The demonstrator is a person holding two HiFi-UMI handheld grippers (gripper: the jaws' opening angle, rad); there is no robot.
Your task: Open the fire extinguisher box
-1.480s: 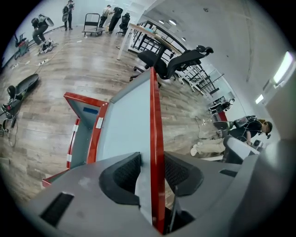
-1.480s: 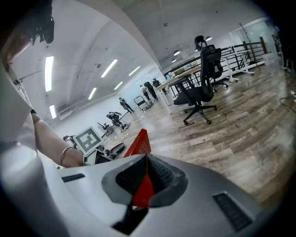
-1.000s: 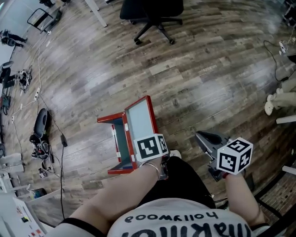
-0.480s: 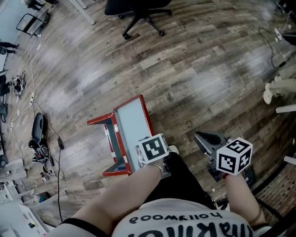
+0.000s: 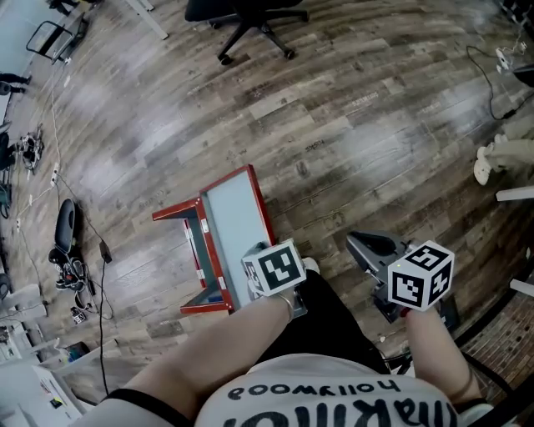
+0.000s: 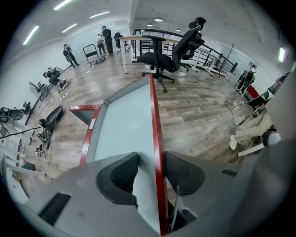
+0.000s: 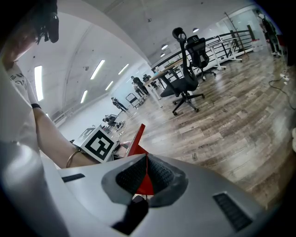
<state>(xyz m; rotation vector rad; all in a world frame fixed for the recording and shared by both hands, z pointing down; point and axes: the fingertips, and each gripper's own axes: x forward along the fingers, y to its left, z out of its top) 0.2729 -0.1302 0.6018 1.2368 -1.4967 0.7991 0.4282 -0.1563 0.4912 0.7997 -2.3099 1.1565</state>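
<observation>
Clamping red-framed glazed door's (image 6: pixel 122 125) free edge in left hand-held gripper (image 6: pixel 150 161), probably for leverage opening red metal fire extinguisher box (image 5: pixel 178 212); right hand-held gripper (image 7: pixel 146 159) closed, empty, aside.

White T-shirt (image 5: pixel 334 406) with black lettering, thin metal bangle (image 5: pixel 285 303) on the left wrist.

Wood-plank floor (image 5: pixel 375 125) in grey-brown tones; red fire extinguisher box (image 5: pixel 219 242) standing on it near the middle; black office chair (image 5: pixel 238 8) at the far edge; cables and black gear (image 5: pixel 65 227) strewn along the left side.
</observation>
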